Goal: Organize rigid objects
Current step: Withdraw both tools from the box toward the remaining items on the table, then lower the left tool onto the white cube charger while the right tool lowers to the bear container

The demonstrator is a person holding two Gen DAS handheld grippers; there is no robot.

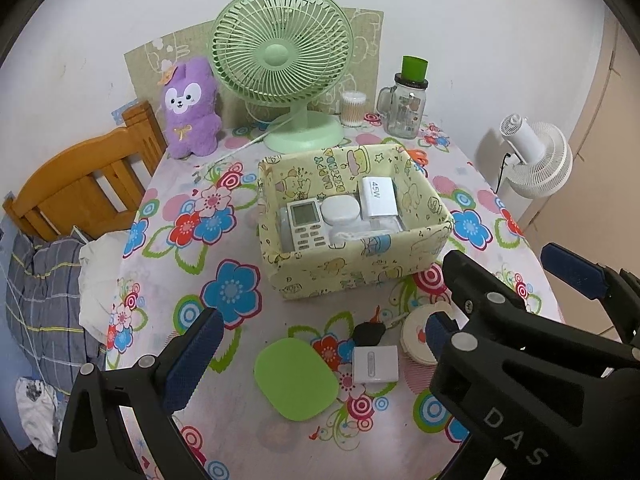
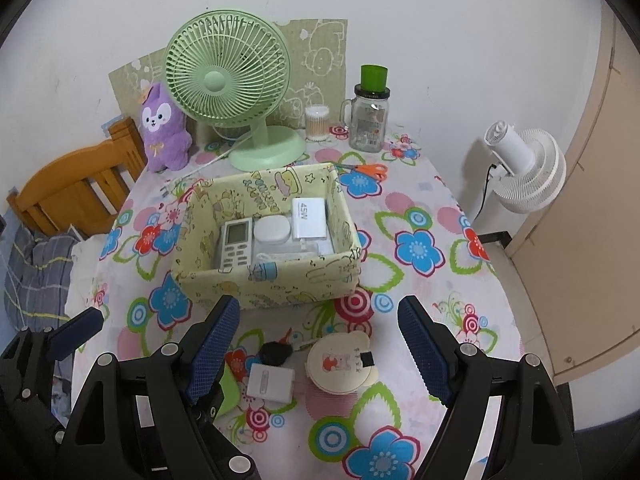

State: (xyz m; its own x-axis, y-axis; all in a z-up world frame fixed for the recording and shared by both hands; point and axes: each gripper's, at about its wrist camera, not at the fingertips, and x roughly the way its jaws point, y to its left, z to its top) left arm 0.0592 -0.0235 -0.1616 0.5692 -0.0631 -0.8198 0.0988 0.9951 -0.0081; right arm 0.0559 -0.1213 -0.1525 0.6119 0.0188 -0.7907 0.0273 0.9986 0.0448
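Note:
A yellow cartoon-print fabric box (image 1: 360,272) (image 2: 280,284) stands mid-table. It holds a white remote (image 1: 306,226), a round white case (image 1: 340,210) and a white 45W charger (image 1: 378,198). In front of it lie a green rounded lid (image 1: 296,380), a black key fob (image 1: 368,334) (image 2: 274,354), a small white adapter (image 1: 375,365) (image 2: 270,384) and a cream bear-print round case (image 2: 344,364). My left gripper (image 1: 320,328) hovers open above the lid and adapter. My right gripper (image 2: 318,312) (image 1: 512,268) hovers open above the key fob and bear case, holding nothing.
At the back of the flowered table stand a green desk fan (image 1: 280,60), a purple plush (image 1: 190,108), a cotton-swab tub (image 1: 352,108) and a glass jar mug (image 1: 404,108). Orange scissors (image 2: 370,170) lie behind the box. A wooden chair (image 1: 80,184) stands left, a white floor fan (image 2: 524,168) right.

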